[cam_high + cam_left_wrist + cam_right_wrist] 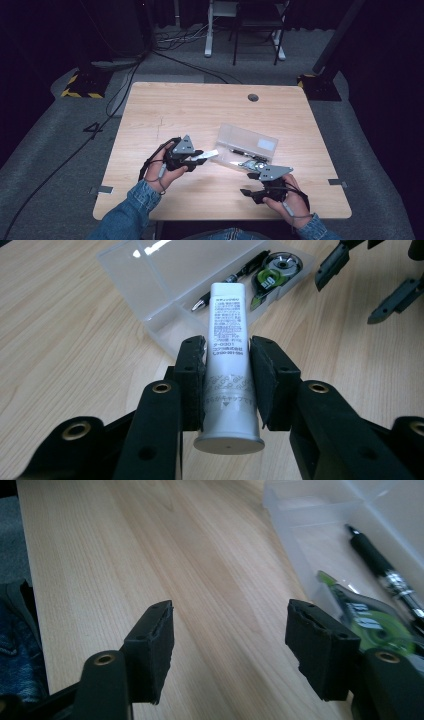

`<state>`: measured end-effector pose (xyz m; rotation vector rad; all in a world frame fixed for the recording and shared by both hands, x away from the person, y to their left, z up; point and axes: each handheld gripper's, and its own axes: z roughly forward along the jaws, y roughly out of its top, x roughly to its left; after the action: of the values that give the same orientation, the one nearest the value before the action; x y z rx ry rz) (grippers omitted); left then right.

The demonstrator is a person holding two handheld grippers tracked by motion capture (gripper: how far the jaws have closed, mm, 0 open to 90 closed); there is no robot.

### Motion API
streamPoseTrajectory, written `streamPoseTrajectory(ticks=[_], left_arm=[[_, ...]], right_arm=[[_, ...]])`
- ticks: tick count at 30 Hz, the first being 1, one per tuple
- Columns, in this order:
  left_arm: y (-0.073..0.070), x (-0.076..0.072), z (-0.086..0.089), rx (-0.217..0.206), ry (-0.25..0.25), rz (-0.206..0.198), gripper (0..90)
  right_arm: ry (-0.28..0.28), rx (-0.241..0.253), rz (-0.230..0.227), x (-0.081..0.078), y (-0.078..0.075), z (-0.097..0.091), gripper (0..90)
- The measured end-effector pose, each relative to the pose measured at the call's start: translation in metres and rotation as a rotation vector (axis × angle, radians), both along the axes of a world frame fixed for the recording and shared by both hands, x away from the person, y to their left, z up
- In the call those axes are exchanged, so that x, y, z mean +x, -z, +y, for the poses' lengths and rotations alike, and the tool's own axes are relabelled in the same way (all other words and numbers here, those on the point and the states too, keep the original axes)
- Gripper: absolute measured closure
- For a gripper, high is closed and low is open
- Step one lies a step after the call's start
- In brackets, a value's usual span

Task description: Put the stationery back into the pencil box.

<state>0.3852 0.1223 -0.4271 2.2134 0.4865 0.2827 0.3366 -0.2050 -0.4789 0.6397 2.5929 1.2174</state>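
Pen (pixel 234 276), tape dispenser (pixel 274 276) inside case (pixel 150 277)

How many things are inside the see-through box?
2. A black pen lies in the clear box, and a green correction tape sits beside it. The white tube is not inside; the left tool holds it. More may be hidden.

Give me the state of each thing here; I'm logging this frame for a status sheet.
Left gripper: shut on the glue stick, fingers pressing its sides.
Glue stick: held off the table, cap end toward the camera.
Right gripper: open, nothing held.
Clear case: open, lid laid back.
Pen: lying in the case.
Correction tape: lying in the case beside the pen.
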Motion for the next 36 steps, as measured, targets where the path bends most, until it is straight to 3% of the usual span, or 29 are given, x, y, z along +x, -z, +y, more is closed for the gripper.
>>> streamPoseTrajectory(ticks=[9,17,22,36], left_arm=[[0.0,0.011,-0.018,-0.007,0.028,0.009,67.4],[0.001,0.018,-0.041,-0.012,0.083,-0.002,67.4],[0.0,0.022,-0.054,-0.004,0.111,-0.017,67.4],[0.008,0.043,-0.075,0.021,0.167,-0.006,67.4]], right_arm=[[0.147,0.028,-0.01,0.003,-0.011,-0.048,37.6],[0.232,0.041,-0.011,-0.002,-0.013,-0.078,37.5],[0.268,0.038,-0.002,-0.002,-0.01,-0.088,37.5],[0.36,0.032,0.008,-0.008,-0.003,-0.113,38.2]])
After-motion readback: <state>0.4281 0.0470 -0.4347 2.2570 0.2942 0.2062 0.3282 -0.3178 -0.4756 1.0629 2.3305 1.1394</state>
